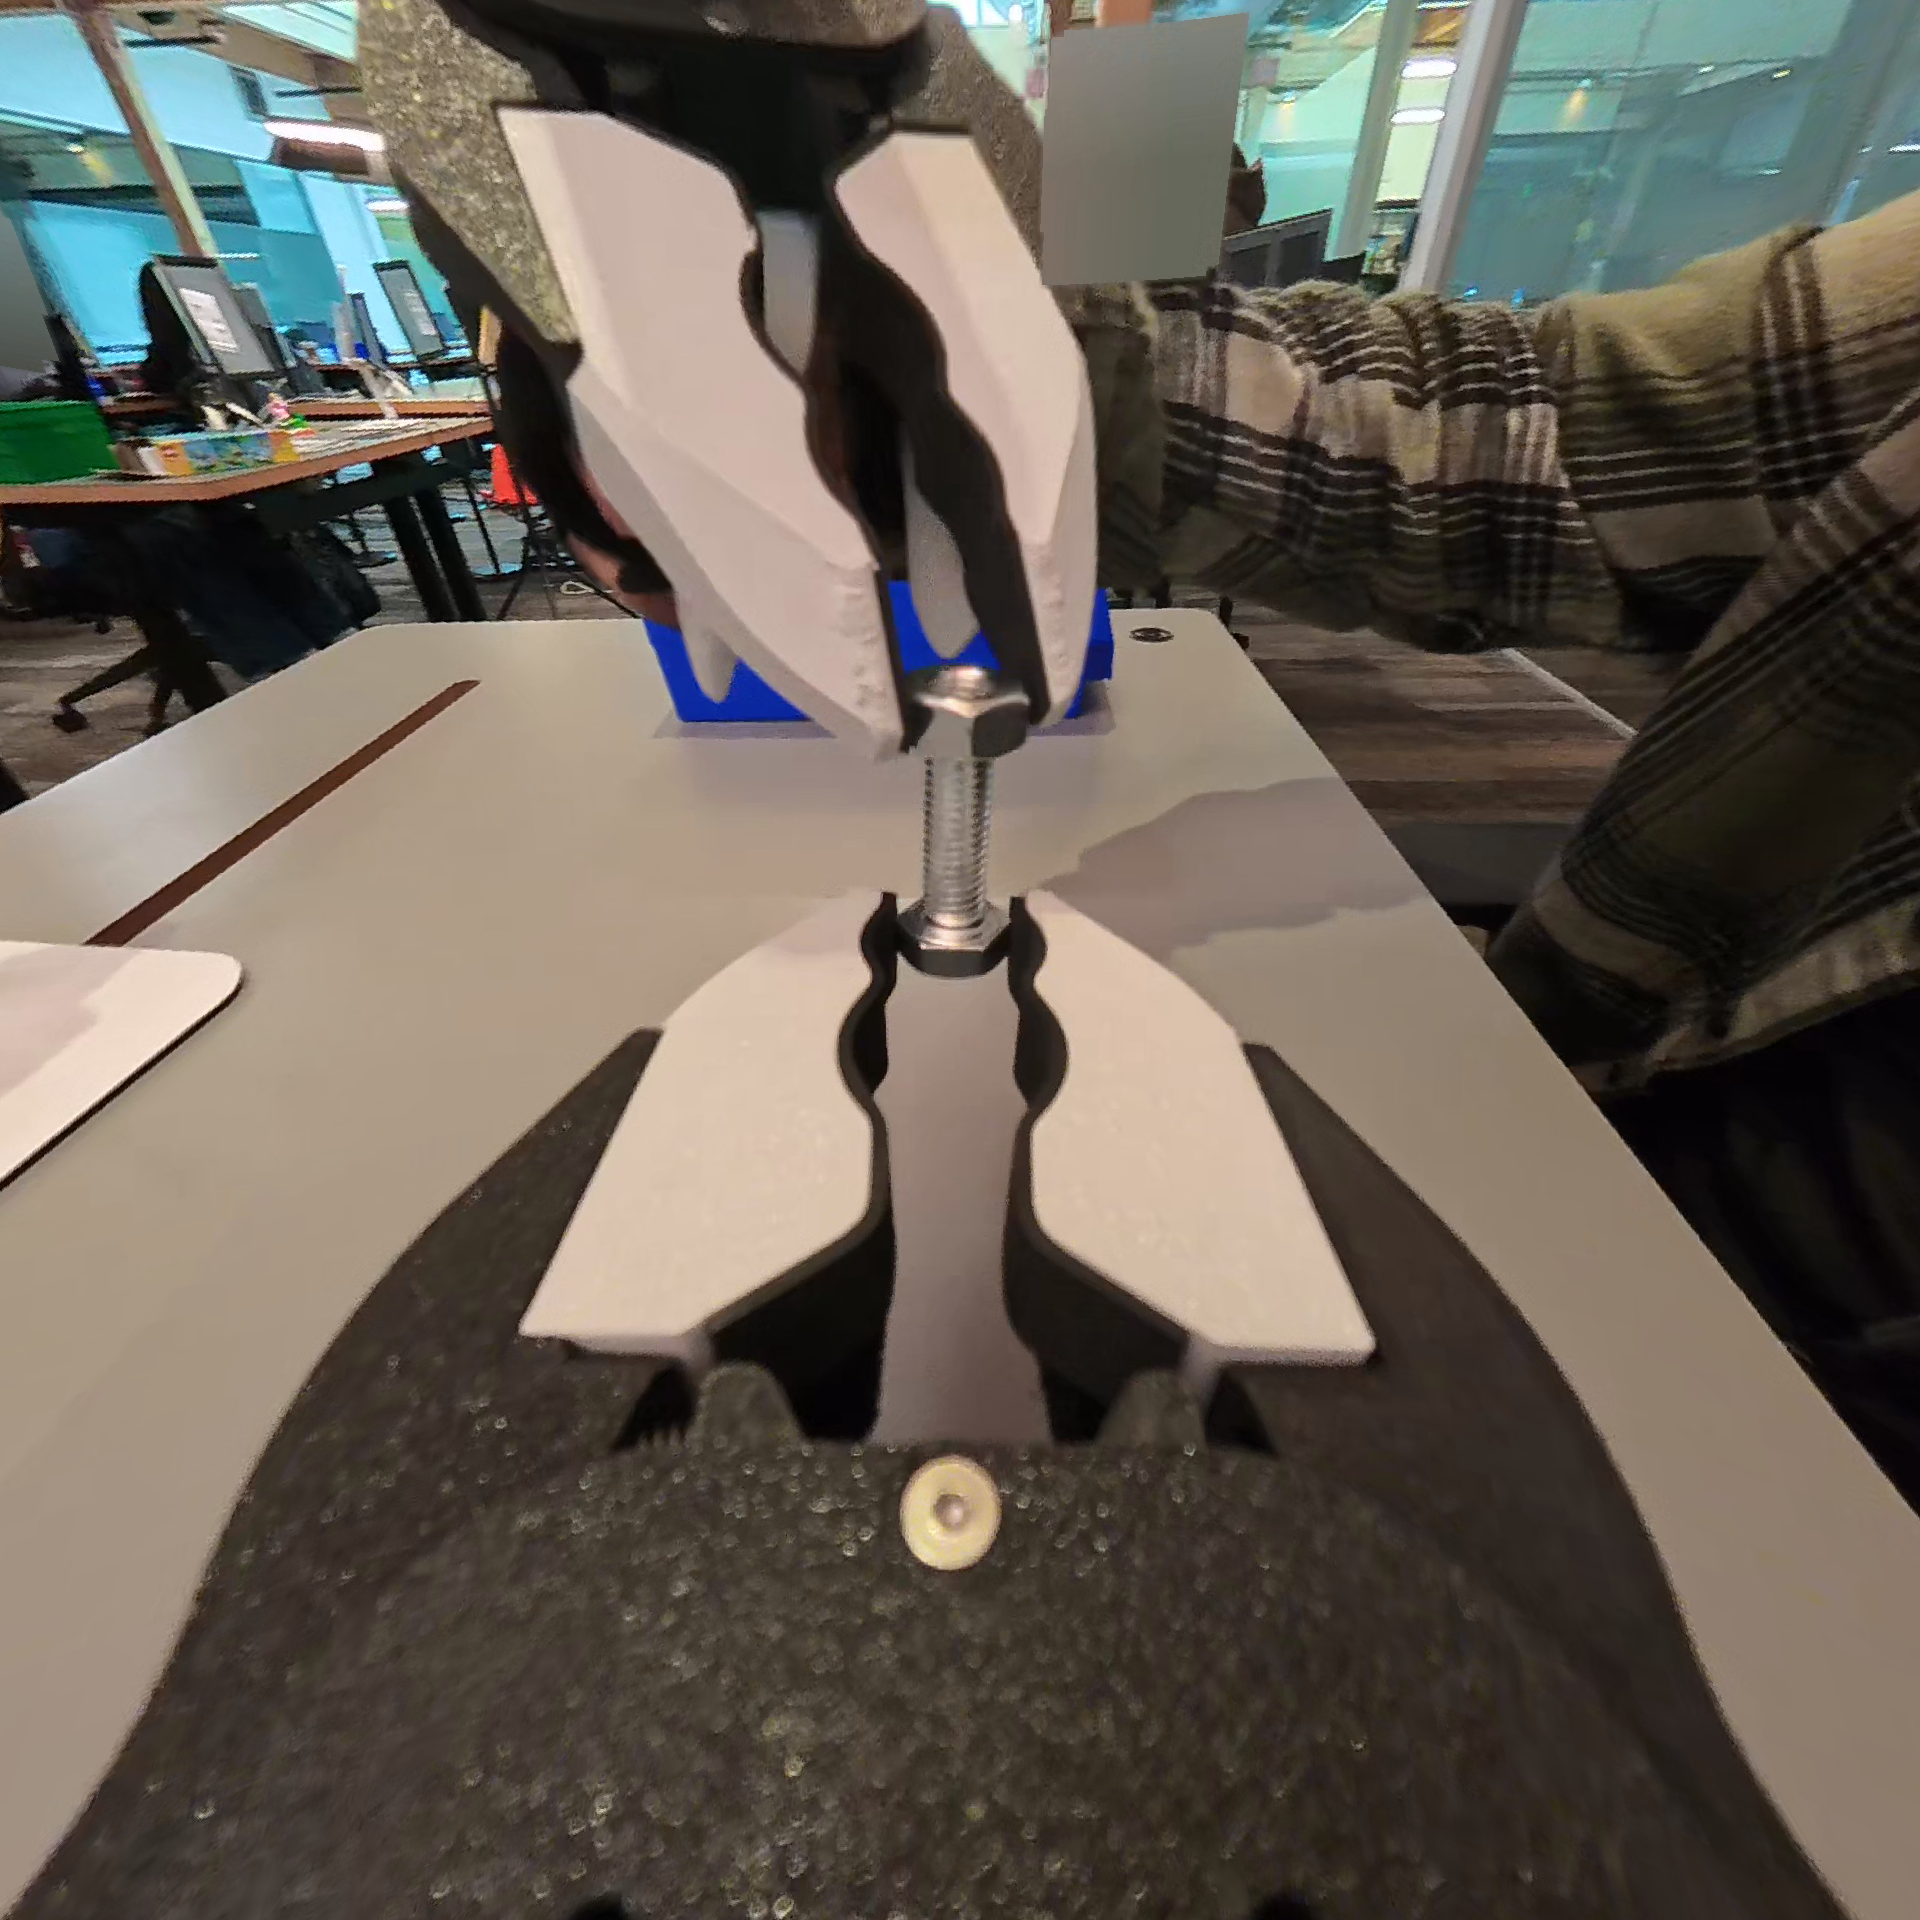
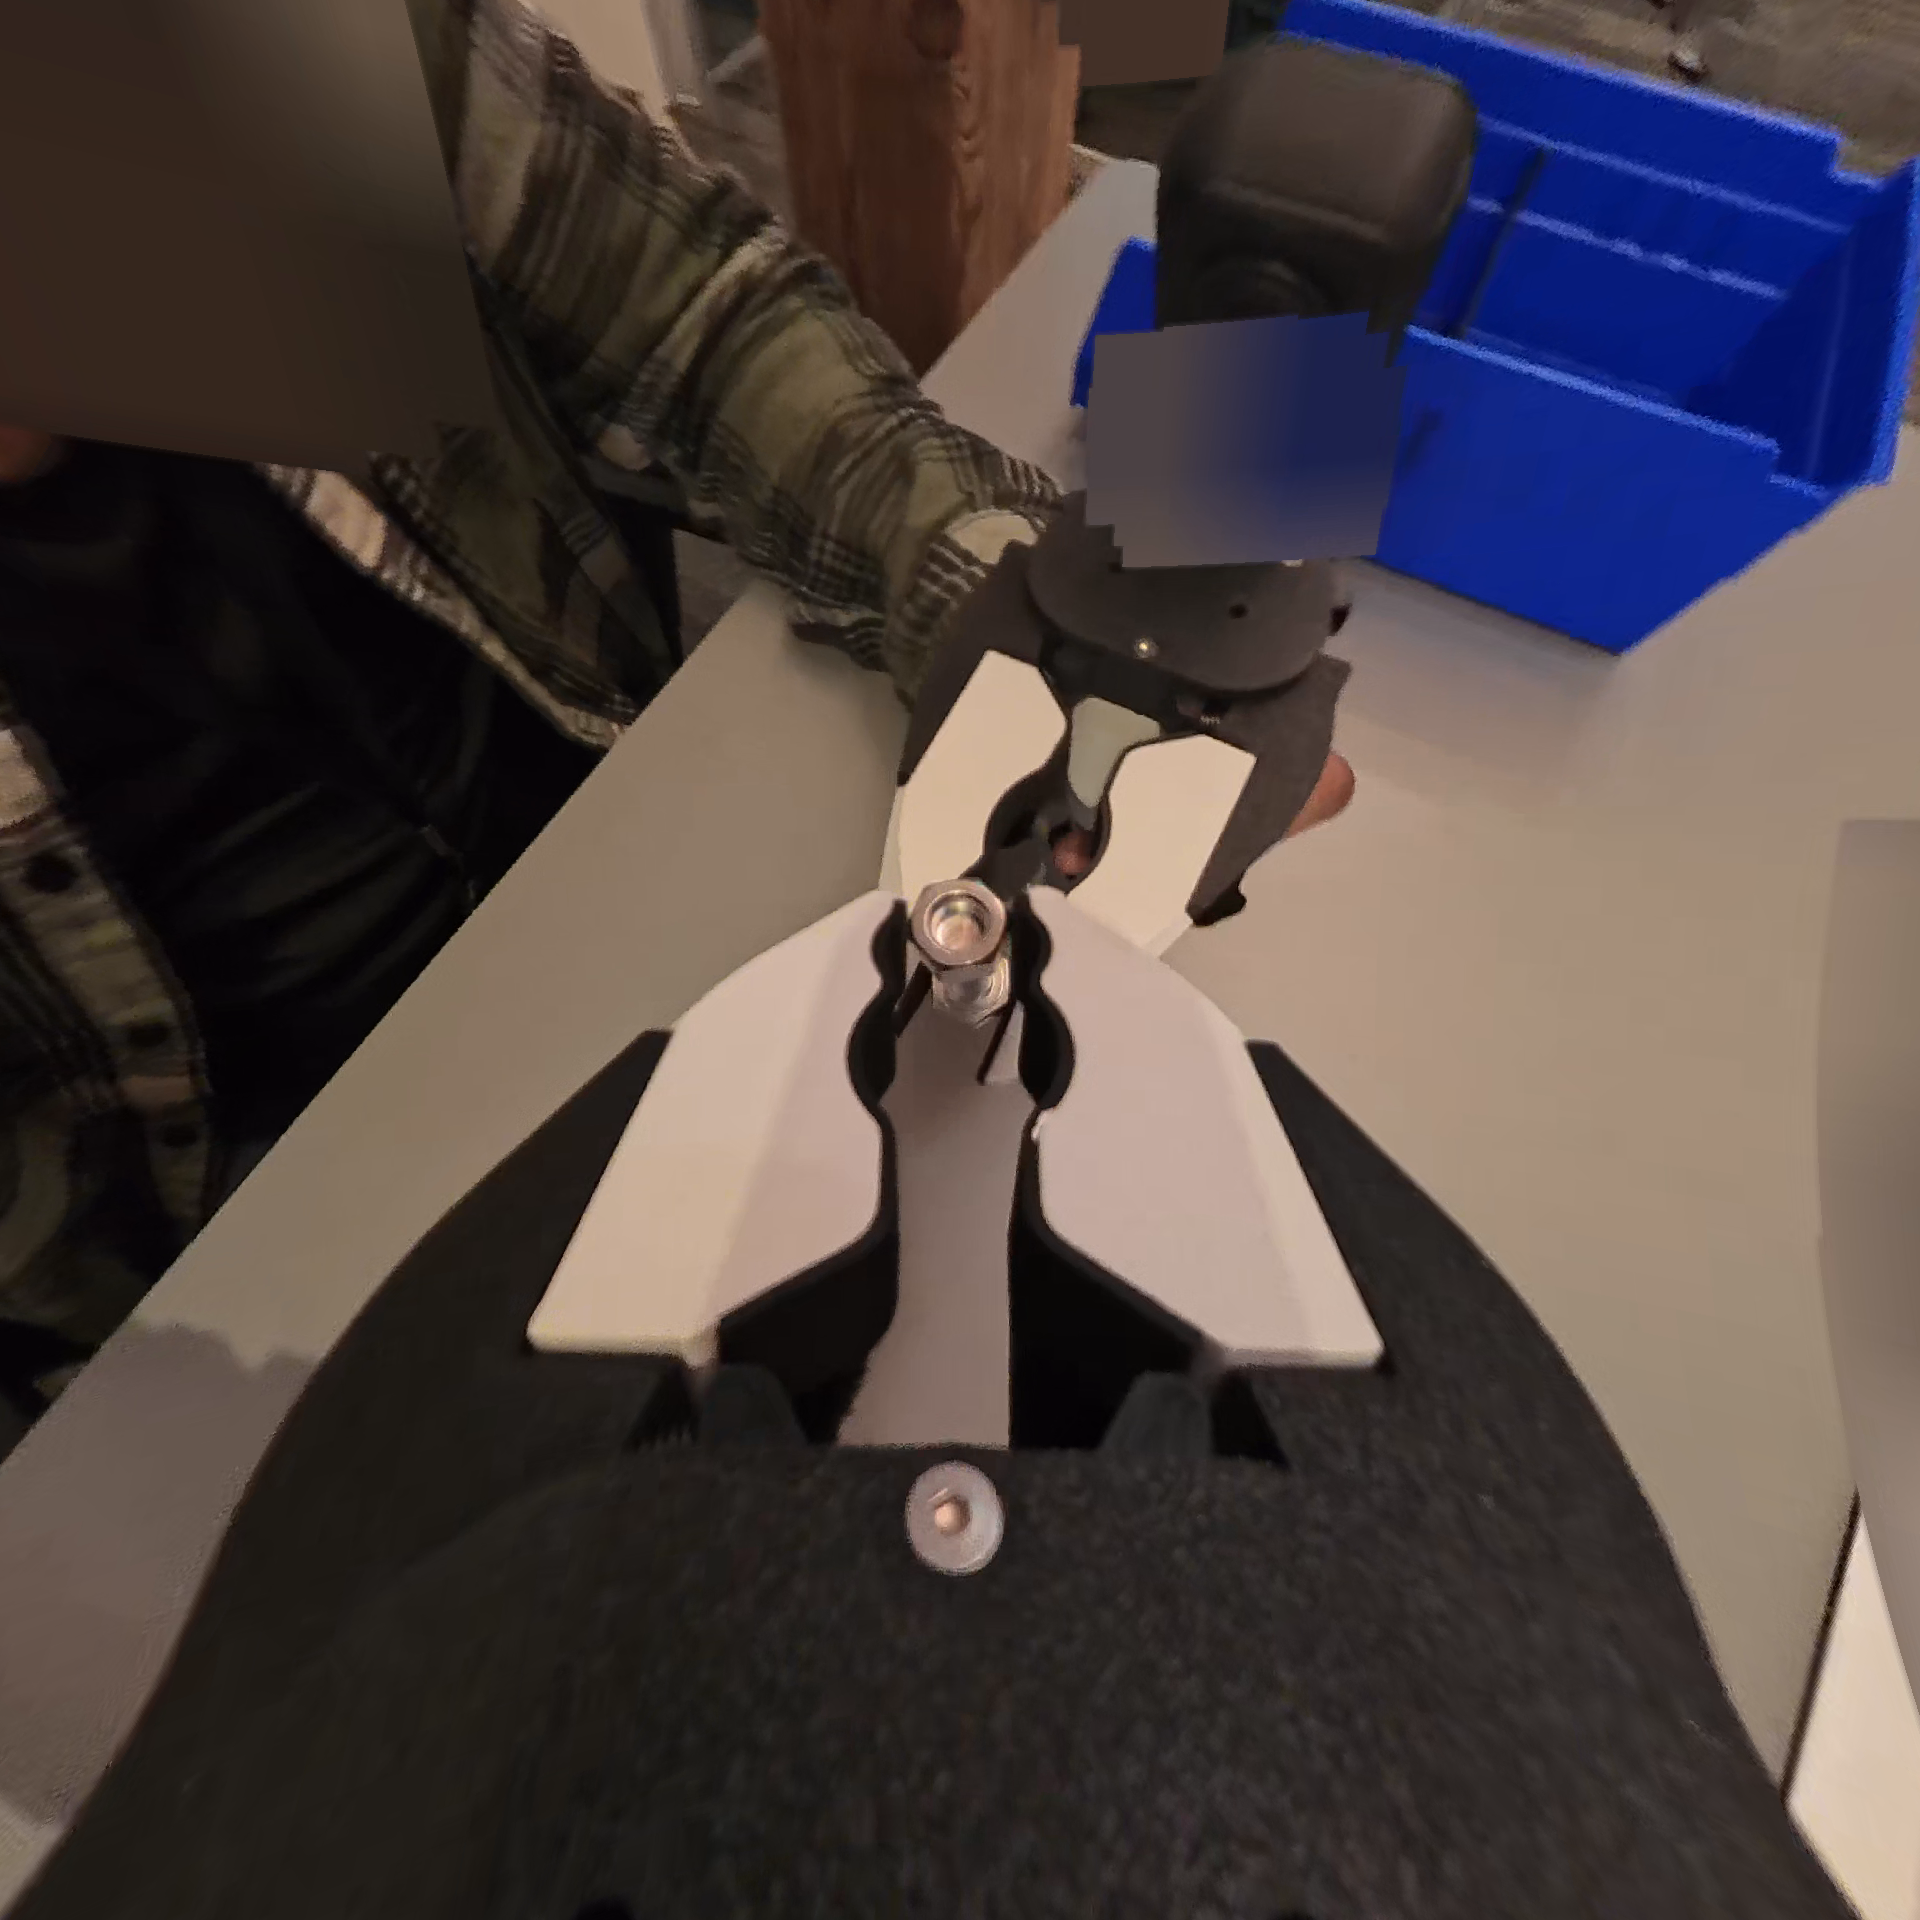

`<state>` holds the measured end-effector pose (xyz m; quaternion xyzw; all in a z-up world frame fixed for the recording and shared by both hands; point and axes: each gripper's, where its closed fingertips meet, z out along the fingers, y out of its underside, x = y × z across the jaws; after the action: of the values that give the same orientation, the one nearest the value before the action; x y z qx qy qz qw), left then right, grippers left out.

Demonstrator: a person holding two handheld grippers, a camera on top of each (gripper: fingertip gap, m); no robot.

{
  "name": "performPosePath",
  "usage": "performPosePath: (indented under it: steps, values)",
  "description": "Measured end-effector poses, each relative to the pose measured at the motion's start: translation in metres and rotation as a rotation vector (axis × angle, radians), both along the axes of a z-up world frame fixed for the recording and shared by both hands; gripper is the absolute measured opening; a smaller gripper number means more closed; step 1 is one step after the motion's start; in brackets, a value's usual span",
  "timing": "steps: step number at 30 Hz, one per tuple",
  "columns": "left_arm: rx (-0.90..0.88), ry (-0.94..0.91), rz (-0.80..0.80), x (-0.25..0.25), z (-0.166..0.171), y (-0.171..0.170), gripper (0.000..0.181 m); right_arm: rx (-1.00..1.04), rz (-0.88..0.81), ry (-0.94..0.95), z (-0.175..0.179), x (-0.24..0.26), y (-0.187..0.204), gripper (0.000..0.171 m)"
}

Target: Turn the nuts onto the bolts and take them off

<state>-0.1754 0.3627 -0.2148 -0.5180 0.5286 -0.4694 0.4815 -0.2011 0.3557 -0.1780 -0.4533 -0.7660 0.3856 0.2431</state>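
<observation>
A silver bolt (image 1: 954, 831) stands upright above the grey table (image 1: 416, 883). My left gripper (image 1: 951, 933) is shut on the bolt's lower hex end (image 1: 951, 948). My right gripper (image 1: 961, 717) reaches down from above and is shut on the nut (image 1: 968, 722) at the top of the thread. In the right wrist view my right gripper (image 2: 956, 925) looks down on the nut (image 2: 954, 920), with the bolt's end showing in its hole. The lower hex end (image 2: 971, 992) shows just beneath. The left gripper's black body (image 2: 1174, 634) lies beyond.
A blue divided bin (image 2: 1558, 468) stands at the far side of the table (image 1: 717, 686). A white mat (image 1: 94, 1018) lies at the left. A person's plaid sleeve (image 1: 1455, 436) reaches in from the right. The table edge runs along the right (image 1: 1558, 1039). One gripper's finger ends stand about 4 centimeters off the other's.
</observation>
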Motion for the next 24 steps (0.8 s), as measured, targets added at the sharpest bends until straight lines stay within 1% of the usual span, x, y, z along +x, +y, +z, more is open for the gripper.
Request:
performPosePath:
  steps: [3,14,24]
  values:
    - [-0.002,-0.004,-0.022,0.002,0.000,-0.003,0.020,-0.016,0.032,0.021,0.000,0.002,-0.002,0.019]
    - [-0.041,0.055,0.042,0.004,-0.013,0.010,0.020,-0.032,-0.033,0.004,-0.011,0.004,0.011,0.019]
    - [-0.055,0.079,0.053,0.005,-0.017,0.012,0.020,-0.041,-0.049,-0.004,-0.015,0.006,0.014,0.019]
